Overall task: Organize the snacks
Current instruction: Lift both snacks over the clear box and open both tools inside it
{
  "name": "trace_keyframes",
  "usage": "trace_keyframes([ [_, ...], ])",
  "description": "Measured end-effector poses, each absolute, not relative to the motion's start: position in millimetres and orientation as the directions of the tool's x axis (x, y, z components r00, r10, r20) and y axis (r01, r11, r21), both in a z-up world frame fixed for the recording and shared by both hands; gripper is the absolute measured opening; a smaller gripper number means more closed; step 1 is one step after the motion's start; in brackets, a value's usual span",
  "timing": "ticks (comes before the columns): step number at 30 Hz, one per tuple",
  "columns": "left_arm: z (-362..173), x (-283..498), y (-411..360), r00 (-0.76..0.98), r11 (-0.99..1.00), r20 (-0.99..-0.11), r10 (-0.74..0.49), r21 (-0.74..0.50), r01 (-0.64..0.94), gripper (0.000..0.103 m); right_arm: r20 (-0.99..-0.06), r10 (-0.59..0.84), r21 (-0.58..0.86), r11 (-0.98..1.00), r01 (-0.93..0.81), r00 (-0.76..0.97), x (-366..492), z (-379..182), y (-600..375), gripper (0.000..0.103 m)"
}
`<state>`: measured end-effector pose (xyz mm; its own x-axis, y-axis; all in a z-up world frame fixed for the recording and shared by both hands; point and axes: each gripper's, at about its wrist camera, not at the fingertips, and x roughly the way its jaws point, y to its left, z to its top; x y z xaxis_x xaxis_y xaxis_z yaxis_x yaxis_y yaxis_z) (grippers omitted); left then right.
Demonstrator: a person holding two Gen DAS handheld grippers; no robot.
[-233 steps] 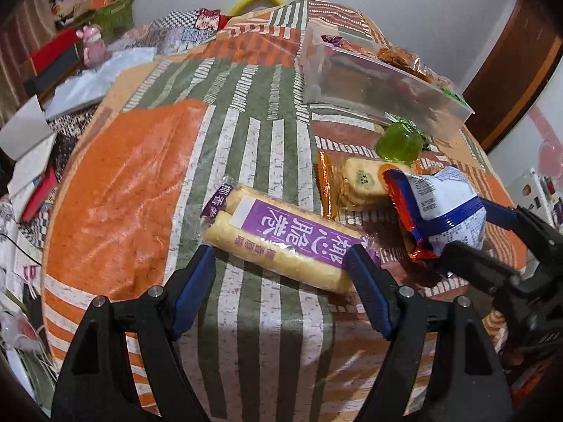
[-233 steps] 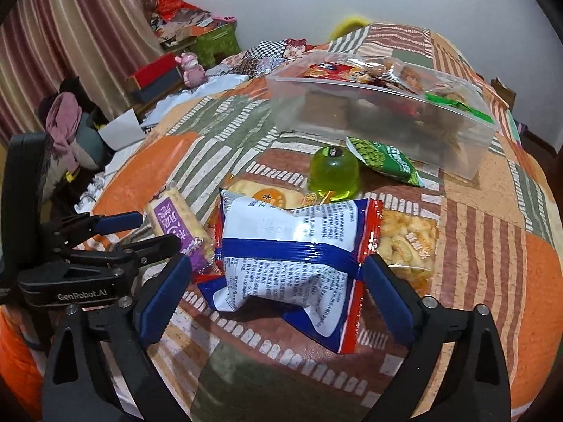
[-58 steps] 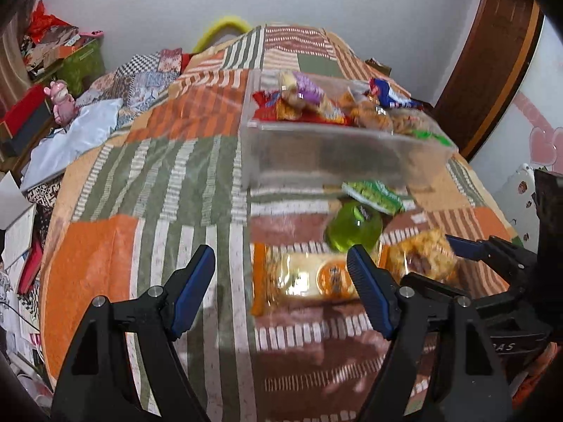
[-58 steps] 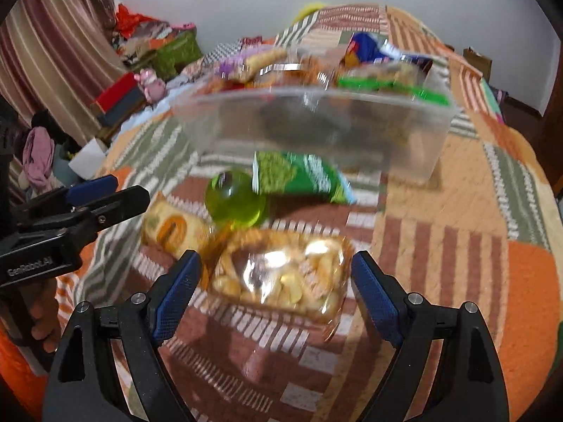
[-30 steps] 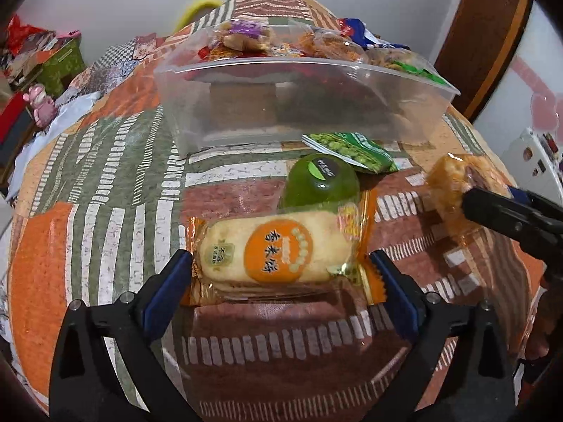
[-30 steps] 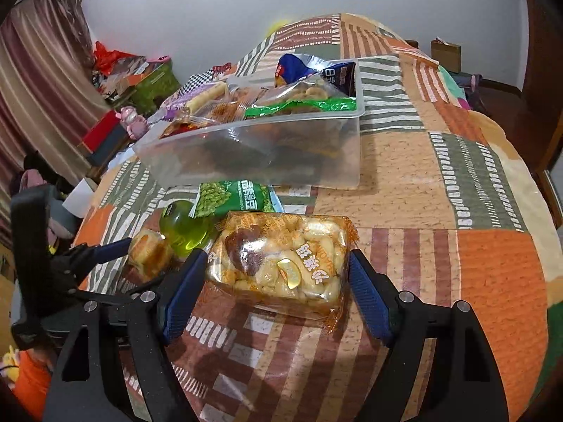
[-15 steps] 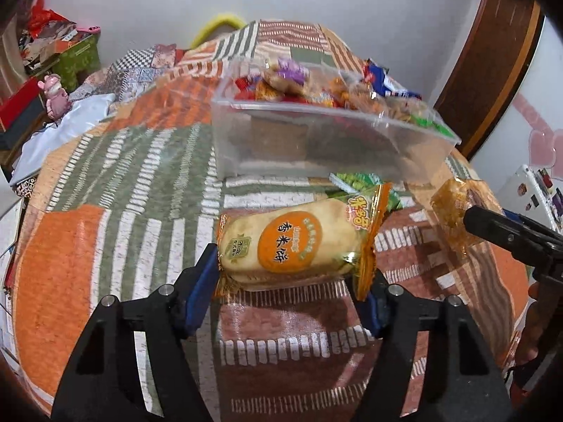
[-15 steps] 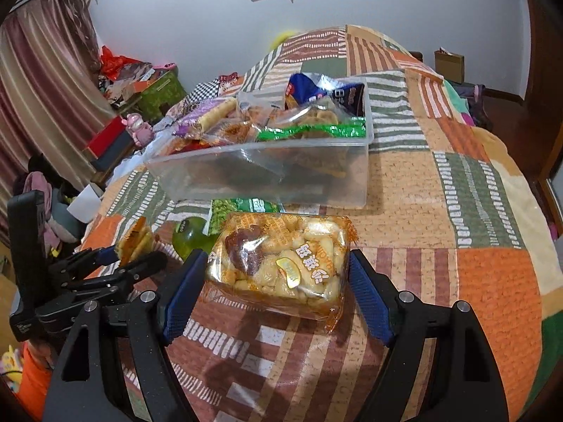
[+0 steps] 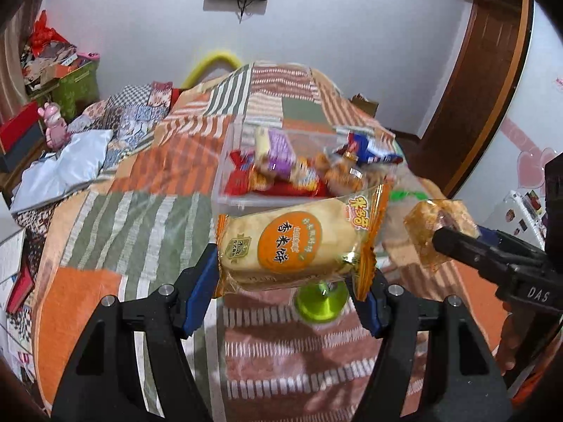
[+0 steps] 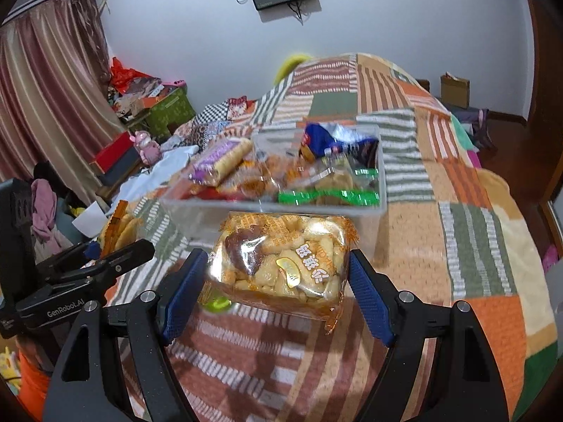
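Your left claw [image 9: 290,281] is squeezing a rice cracker pack [image 9: 292,242], lifted above the patchwork bed [image 9: 105,218]. Your right claw [image 10: 276,285] grips a bag of small crackers [image 10: 281,260], also in the air. Both hang just in front of the clear snack box [image 10: 281,190]. A green jelly cup [image 9: 320,299], a bit blurry, sits on the bed below.

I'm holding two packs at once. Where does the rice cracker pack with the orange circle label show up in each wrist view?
Left wrist: the rice cracker pack fills the centre, clamped in the left gripper.
Right wrist: it shows edge-on at the left, above the dark left gripper.
Shared landmark: the clear snack bin lies just beyond the pack in both.
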<state>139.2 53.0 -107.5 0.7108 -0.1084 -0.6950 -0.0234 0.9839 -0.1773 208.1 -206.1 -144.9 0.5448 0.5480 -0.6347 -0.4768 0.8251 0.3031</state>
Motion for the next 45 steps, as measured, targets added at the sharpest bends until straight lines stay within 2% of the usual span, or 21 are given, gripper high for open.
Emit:
trace_keyframes([
  [16,-79,219,50,0.756,0.988,-0.643,-0.120,-0.150,0.029,0.068,-0.582,0.533,0.248,0.835,-0.490,0.614,262,-122,-183,0.078],
  [31,-103,287,38,0.714,0.987,-0.684,-0.147,-0.151,0.059,0.068,-0.622,0.502,0.231,0.851,-0.472,0.601,308,-144,-175,0.077],
  [45,-105,291,26,0.674,0.981,-0.715,-0.186,-0.170,0.091,0.073,-0.612,0.514,0.234,0.844,-0.484,0.601,296,-132,-185,0.081],
])
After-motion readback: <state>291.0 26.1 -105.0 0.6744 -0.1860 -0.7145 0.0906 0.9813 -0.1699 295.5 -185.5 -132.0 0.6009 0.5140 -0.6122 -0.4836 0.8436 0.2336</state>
